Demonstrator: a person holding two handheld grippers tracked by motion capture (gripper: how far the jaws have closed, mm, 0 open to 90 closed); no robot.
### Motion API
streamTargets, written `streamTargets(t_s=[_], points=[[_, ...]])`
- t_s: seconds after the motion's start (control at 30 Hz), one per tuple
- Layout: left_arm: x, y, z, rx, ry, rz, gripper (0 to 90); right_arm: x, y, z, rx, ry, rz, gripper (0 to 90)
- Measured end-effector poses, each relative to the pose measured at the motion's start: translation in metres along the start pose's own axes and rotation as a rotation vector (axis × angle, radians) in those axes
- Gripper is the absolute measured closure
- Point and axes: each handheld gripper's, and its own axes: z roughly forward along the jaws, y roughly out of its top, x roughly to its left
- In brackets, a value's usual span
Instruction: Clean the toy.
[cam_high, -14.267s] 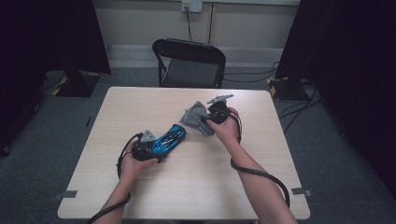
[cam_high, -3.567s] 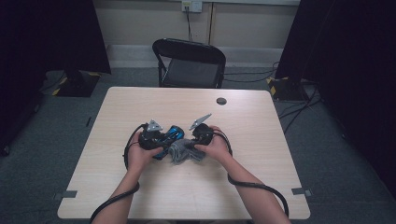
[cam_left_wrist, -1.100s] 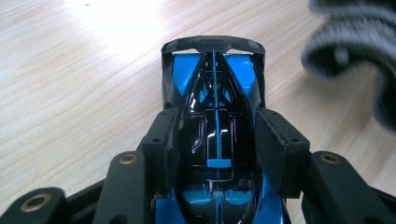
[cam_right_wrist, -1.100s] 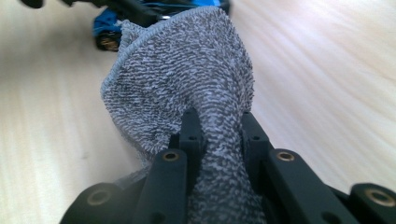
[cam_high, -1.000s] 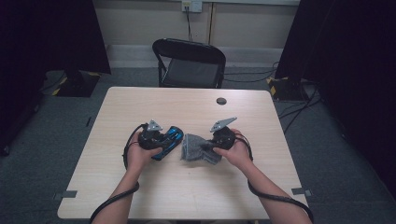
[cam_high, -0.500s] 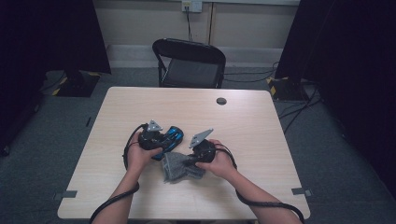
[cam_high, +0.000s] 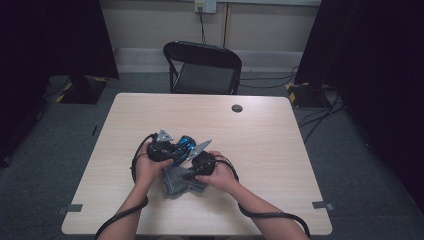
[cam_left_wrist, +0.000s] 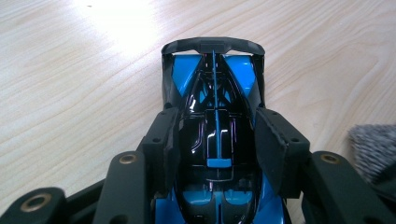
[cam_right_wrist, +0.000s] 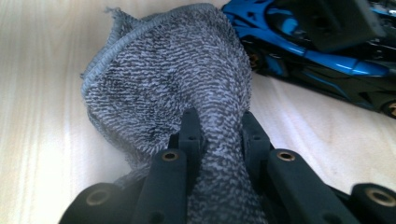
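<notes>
A shiny blue and black toy car (cam_left_wrist: 215, 116) rests on the wooden table (cam_high: 270, 145), and my left gripper (cam_left_wrist: 212, 140) is shut on its body, one pad on each flank. In the high view the toy car (cam_high: 184, 146) shows between the two hands. My right gripper (cam_right_wrist: 218, 128) is shut on a bunched grey cloth (cam_right_wrist: 163, 79), which spreads on the table just beside the toy car (cam_right_wrist: 317, 51). From above, the grey cloth (cam_high: 177, 181) lies under and left of my right gripper (cam_high: 192, 172), touching or nearly touching the car's side.
A small dark round disc (cam_high: 237, 108) lies near the table's far edge. A black folding chair (cam_high: 202, 67) stands behind the table. Cables trail from both grippers off the near edge.
My right gripper has carried the grey cloth left and toward the near side, from the car's right to just below it. The left gripper and car have stayed still.
</notes>
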Motion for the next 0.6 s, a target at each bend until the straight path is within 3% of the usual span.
streamTargets(t_s=[0.3,0.6], points=[[0.000,-0.001,0.000,-0.008,0.000,0.001,51.3,-0.023,-0.003,-0.002,-0.024,-0.028,0.070,75.3],[0.000,-0.001,0.000,-0.005,0.005,0.003,51.3,-0.031,-0.003,-0.005,-0.016,-0.057,0.081,75.2]])
